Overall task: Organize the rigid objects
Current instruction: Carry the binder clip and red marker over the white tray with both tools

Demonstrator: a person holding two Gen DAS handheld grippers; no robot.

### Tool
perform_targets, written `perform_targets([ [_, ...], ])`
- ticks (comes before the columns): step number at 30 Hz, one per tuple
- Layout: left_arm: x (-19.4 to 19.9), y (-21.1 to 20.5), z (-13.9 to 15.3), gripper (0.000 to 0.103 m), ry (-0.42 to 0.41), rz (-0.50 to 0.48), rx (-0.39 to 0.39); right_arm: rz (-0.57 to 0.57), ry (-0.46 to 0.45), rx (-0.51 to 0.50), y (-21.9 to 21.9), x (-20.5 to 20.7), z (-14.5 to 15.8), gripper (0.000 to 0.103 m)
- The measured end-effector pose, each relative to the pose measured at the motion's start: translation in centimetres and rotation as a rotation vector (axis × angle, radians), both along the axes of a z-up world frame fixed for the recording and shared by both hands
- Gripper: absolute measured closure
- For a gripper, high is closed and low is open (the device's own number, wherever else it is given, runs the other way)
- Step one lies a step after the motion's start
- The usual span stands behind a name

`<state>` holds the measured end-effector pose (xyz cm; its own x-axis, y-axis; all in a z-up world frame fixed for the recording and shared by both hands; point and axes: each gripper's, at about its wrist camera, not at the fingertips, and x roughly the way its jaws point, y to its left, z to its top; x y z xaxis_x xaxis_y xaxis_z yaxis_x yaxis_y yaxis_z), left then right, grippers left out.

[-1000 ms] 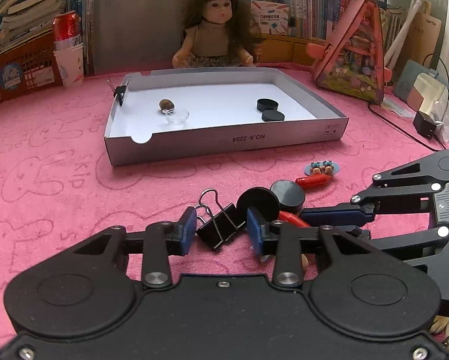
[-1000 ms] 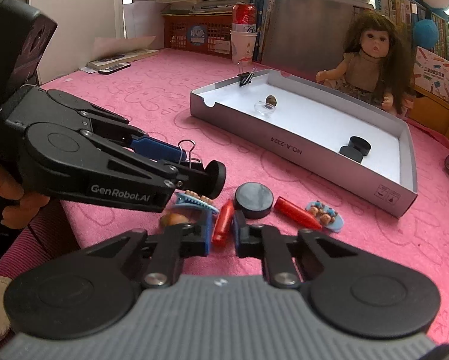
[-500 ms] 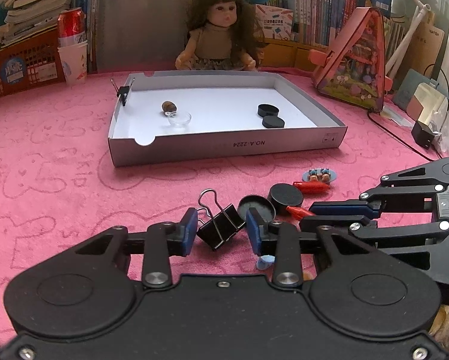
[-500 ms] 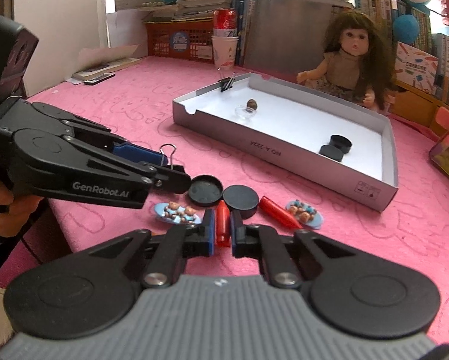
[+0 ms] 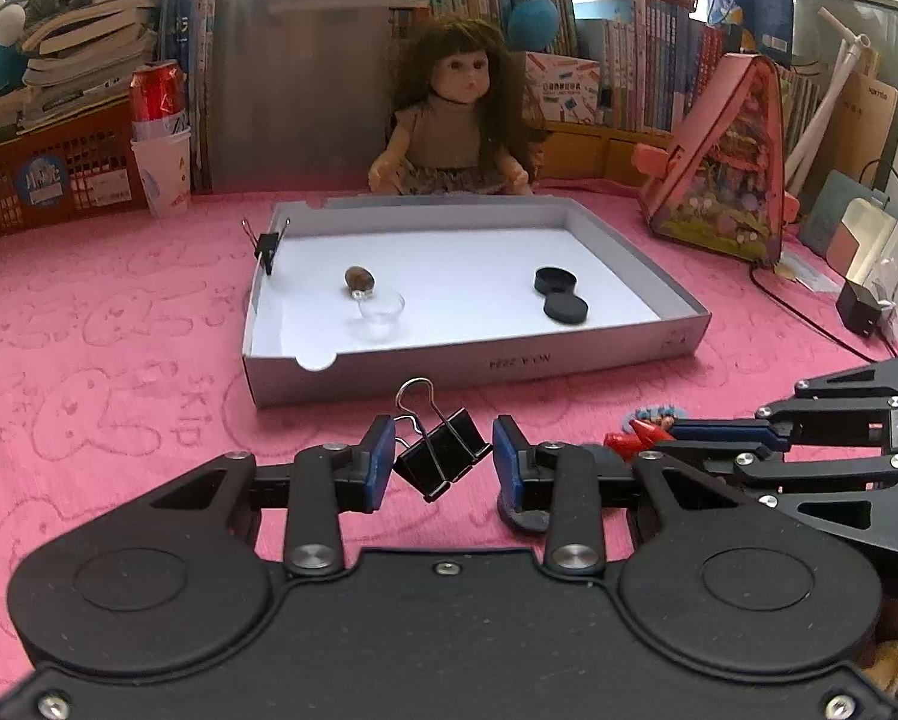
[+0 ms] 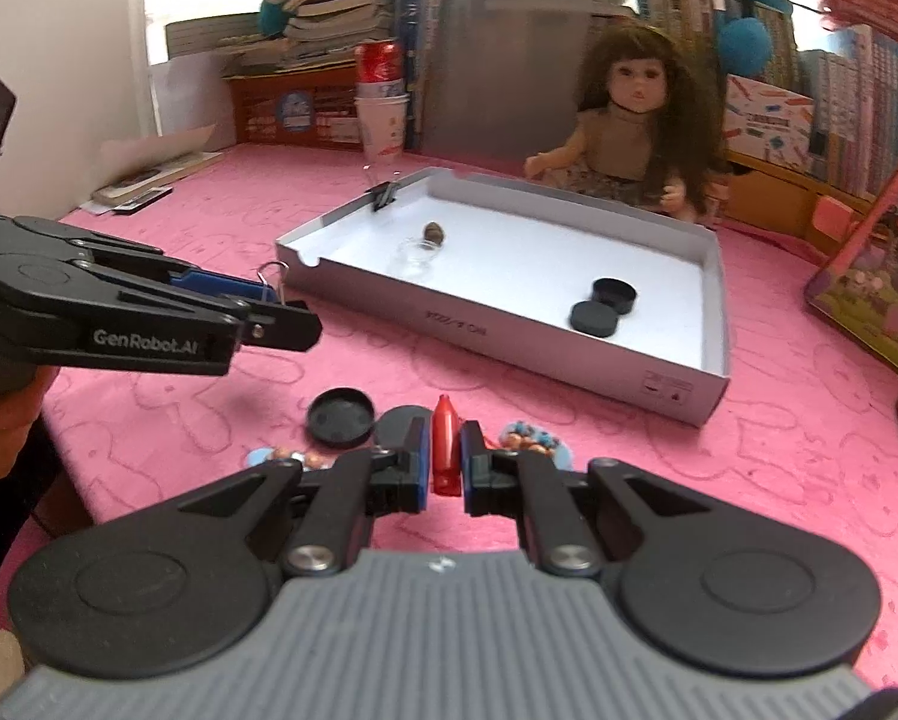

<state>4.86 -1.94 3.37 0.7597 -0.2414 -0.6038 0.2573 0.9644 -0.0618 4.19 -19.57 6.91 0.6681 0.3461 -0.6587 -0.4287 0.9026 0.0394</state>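
My left gripper (image 5: 443,459) is shut on a black binder clip (image 5: 440,455) and holds it above the pink cloth, in front of the grey tray (image 5: 472,363). My right gripper (image 6: 446,462) is shut on a red clip (image 6: 444,444), also raised; it shows in the left wrist view (image 5: 718,438) at the right. The tray (image 6: 508,330) holds two black lids (image 6: 604,306), a clear dish (image 6: 416,252), a brown nut (image 6: 434,231) and a binder clip on its rim (image 6: 384,195). On the cloth lie a black lid (image 6: 341,417) and two blue hair clips (image 6: 529,438).
A doll (image 5: 454,120) sits behind the tray. A red can on paper cups (image 5: 161,138) and an orange crate (image 5: 47,180) stand back left. A pink triangular case (image 5: 724,180) and cables (image 5: 808,312) lie to the right.
Both grippers have lifted their loads off the cloth and moved toward the tray. The binder clip and red clip have left the pile of lids and hair clips.
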Motion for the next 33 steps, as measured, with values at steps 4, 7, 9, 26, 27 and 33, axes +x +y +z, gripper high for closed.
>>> perform_targets([
  [4,0.6,0.0,0.2,0.07,-0.001,0.007,-0.004,-0.024,-0.003,-0.003,-0.2,0.1,0.0,0.089],
  [7,1.1,0.0,0.3,0.07,-0.001,0.011,-0.01,-0.037,-0.005,-0.001,-0.3,0.4,0.2,0.089],
  [9,1.4,0.1,0.4,0.07,0.0,0.016,-0.015,-0.047,-0.004,0.002,-0.3,0.8,0.3,0.089],
  [26,4.9,0.5,2.1,0.07,-0.012,0.042,-0.052,-0.133,0.0,0.031,-1.2,3.7,1.3,0.089],
  [27,5.1,0.5,2.2,0.07,-0.012,0.044,-0.054,-0.139,-0.002,0.032,-1.3,3.9,1.3,0.089],
  [33,6.4,0.6,2.3,0.07,0.004,0.057,-0.068,-0.168,-0.012,0.036,-1.7,5.3,1.8,0.089],
])
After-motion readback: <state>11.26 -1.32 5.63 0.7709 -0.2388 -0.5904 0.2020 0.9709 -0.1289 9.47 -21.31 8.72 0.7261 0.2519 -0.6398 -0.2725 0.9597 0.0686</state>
